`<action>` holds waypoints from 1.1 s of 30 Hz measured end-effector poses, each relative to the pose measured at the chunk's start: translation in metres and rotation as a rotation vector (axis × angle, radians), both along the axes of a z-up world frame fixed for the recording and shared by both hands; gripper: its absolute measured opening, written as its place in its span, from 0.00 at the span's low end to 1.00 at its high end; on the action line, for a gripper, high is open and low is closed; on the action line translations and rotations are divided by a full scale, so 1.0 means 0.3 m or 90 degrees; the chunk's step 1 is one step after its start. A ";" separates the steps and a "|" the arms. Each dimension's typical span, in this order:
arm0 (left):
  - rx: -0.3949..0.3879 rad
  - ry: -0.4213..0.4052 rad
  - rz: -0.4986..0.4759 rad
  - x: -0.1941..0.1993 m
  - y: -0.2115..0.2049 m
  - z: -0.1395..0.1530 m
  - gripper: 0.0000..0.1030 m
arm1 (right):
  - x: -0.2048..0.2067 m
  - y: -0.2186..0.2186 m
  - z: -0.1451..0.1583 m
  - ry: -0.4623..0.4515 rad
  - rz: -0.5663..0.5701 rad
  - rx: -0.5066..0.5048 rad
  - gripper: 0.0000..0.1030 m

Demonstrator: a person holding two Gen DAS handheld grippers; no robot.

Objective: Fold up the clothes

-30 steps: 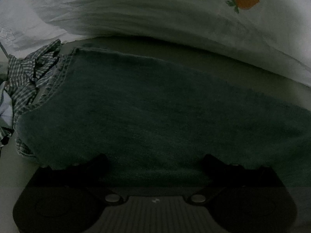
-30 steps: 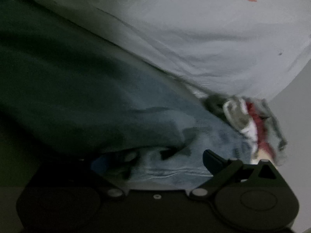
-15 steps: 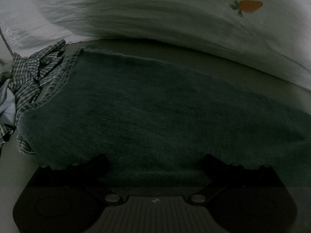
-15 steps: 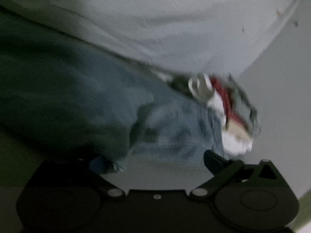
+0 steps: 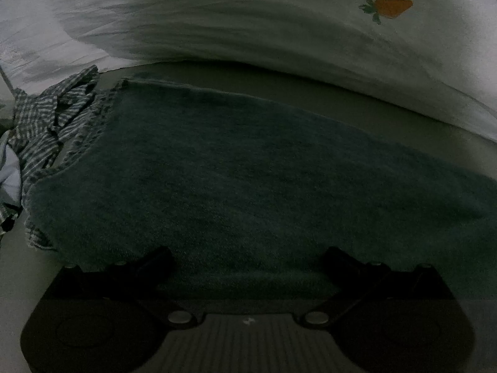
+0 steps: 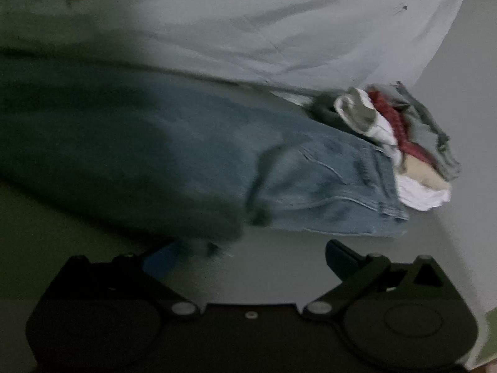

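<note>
Dark blue jeans (image 5: 248,168) lie spread flat on a pale surface and fill the left wrist view. My left gripper (image 5: 248,258) is open at their near edge, and the denim reaches in between its two fingers. From the right wrist the same jeans (image 6: 217,161) run from a shadowed leg on the left to a lighter waistband end (image 6: 366,180) on the right. My right gripper (image 6: 248,251) is open just in front of the jeans with bare surface between its fingers. A fold of denim touches its left fingertip (image 6: 158,258).
A white sheet with a carrot print (image 5: 391,7) bulges along the far side of the jeans. A crumpled checked shirt (image 5: 52,124) lies at the jeans' left end. A small pile of folded clothes (image 6: 397,130) sits against the waistband end. Bare pale surface (image 6: 450,242) shows at right.
The right gripper has drawn back from the jeans; denim that lay between its fingers now sits ahead of them. The left gripper has barely shifted.
</note>
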State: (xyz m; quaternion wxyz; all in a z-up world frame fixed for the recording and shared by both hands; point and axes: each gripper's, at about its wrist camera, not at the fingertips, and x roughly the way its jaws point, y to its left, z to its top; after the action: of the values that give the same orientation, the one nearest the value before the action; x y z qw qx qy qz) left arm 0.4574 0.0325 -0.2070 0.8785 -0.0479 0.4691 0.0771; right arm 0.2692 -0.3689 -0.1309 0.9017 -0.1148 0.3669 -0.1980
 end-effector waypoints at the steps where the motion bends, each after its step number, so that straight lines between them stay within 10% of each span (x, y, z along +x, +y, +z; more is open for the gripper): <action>1: -0.016 0.000 0.000 -0.005 0.013 0.004 1.00 | 0.003 0.015 0.013 -0.012 0.010 0.012 1.00; 9: -0.273 -0.091 0.183 -0.211 0.286 0.053 0.89 | 0.151 0.041 0.087 -0.057 0.030 0.179 1.00; 13: -0.329 -0.123 0.262 -0.318 0.434 0.041 0.71 | 0.181 -0.059 0.040 -0.086 -0.092 0.466 1.00; 19: -0.361 -0.141 0.364 -0.342 0.585 -0.003 0.73 | 0.101 -0.200 -0.138 -0.164 -0.363 0.888 1.00; 24: -0.348 -0.173 0.379 -0.266 0.651 -0.005 0.71 | 0.051 -0.222 -0.158 -0.204 -0.414 0.932 1.00; 26: -0.339 -0.181 0.388 -0.227 0.668 -0.009 0.48 | 0.048 -0.222 -0.156 -0.201 -0.411 0.926 1.00; 27: -0.332 -0.176 0.395 -0.210 0.676 -0.011 0.15 | 0.052 -0.221 -0.156 -0.201 -0.411 0.923 1.00; 33: -0.323 -0.235 0.387 -0.261 0.665 0.121 0.14 | 0.060 -0.245 -0.145 -0.186 -0.407 0.903 1.00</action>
State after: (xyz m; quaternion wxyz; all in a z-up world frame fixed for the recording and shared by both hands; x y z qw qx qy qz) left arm 0.3790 0.2319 -0.1706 0.8454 -0.4110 0.2730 0.2048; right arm 0.2872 -0.4425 -0.1744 0.6978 0.6258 0.2988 -0.1795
